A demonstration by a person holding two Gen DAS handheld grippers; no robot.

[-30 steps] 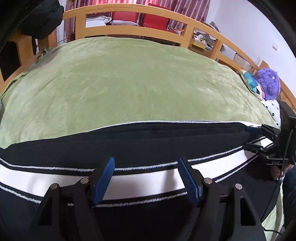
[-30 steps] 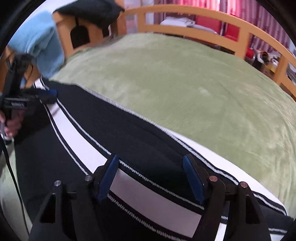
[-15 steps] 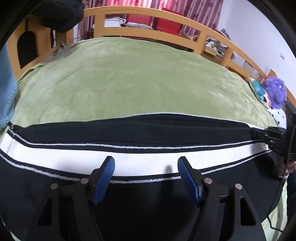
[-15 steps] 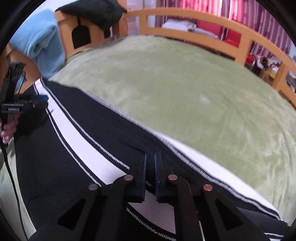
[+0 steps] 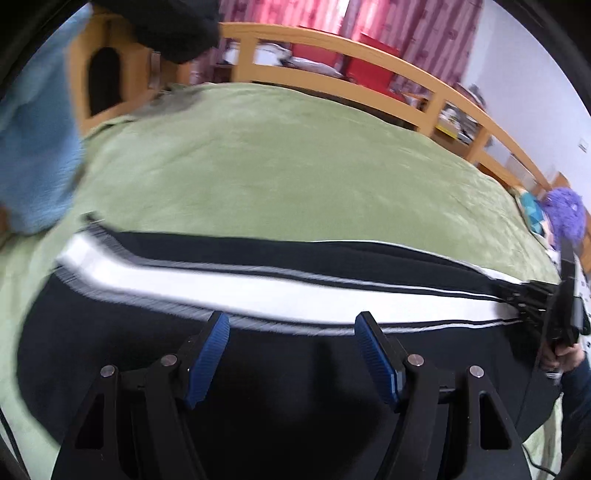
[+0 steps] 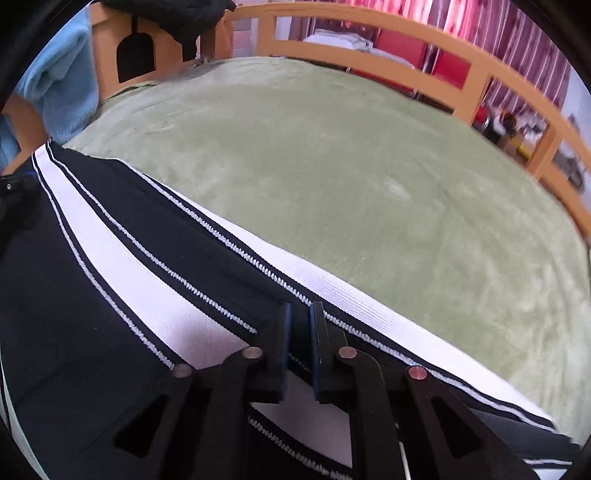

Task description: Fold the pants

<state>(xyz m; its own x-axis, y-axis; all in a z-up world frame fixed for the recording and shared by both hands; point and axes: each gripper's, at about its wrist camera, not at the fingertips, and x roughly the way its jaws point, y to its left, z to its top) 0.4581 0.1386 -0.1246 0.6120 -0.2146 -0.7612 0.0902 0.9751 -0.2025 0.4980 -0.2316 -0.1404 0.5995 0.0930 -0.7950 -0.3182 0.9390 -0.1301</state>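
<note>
Black pants [image 5: 295, 369] with a white side stripe lie stretched across the near edge of a green bed [image 5: 288, 166]. My left gripper [image 5: 291, 347] is open, its blue pads just above the black cloth below the stripe. My right gripper [image 6: 300, 345] is shut on the pants [image 6: 110, 295], pinching the fabric at the striped edge. It also shows at the far right of the left wrist view [image 5: 554, 306], clamped on the end of the pants. The left gripper's body shows dimly at the left edge of the right wrist view [image 6: 14, 192].
A wooden rail [image 5: 369, 74] runs round the far side of the bed. A blue towel [image 5: 33, 147] hangs at the left, with a dark garment [image 5: 173, 26] on the bedpost. A purple plush toy [image 5: 565, 214] lies at the right edge.
My right gripper went from open to shut on the pants' striped edge. My left gripper stayed open and swung left, bringing the left end of the pants and the blue towel into view.
</note>
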